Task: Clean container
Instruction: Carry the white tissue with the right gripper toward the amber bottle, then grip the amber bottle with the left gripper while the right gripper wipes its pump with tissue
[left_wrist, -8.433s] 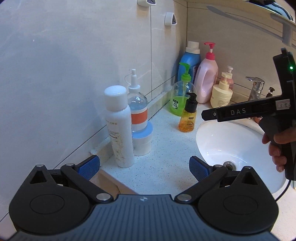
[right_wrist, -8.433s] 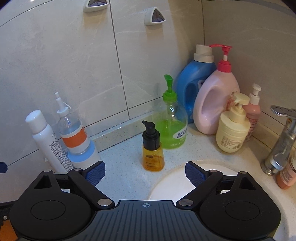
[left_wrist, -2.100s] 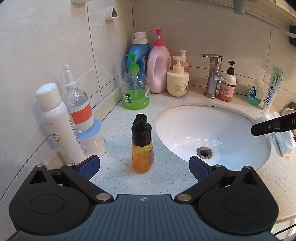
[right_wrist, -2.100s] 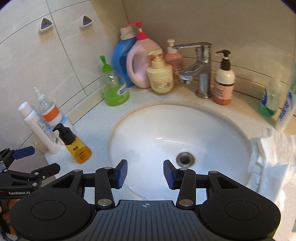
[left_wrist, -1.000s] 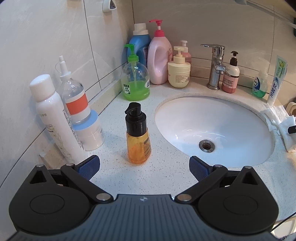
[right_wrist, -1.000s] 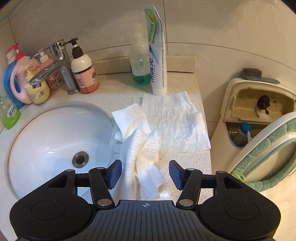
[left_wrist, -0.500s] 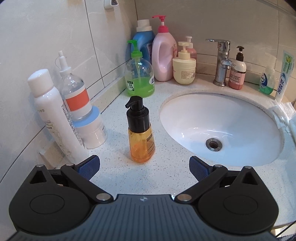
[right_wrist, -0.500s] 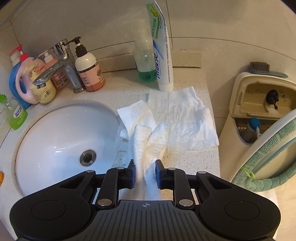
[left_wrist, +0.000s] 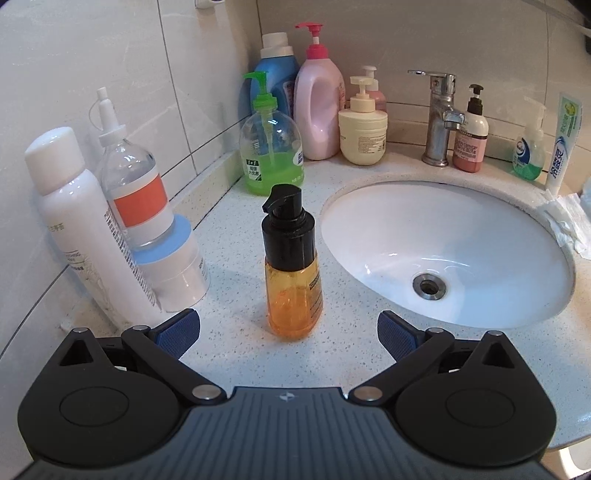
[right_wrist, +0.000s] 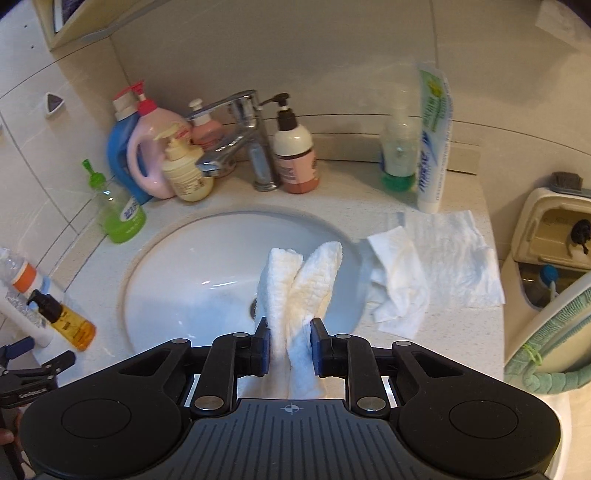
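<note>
Amber pump bottle stands upright on counter, left of sink, just ahead of my left gripper, fingers spread wide, nothing between. My right gripper pinches a folded white wipe above the basin; more tissues lie on counter at right.

Ten bottles, one toothpaste tube.

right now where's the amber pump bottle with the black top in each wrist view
Left wrist: amber pump bottle stands centre frame on the counter, ahead of and between the open fingers of the left gripper.
Right wrist: same bottle at the far left edge, beside the basin.
Shared landmark: the chrome faucet behind the sink.
</note>
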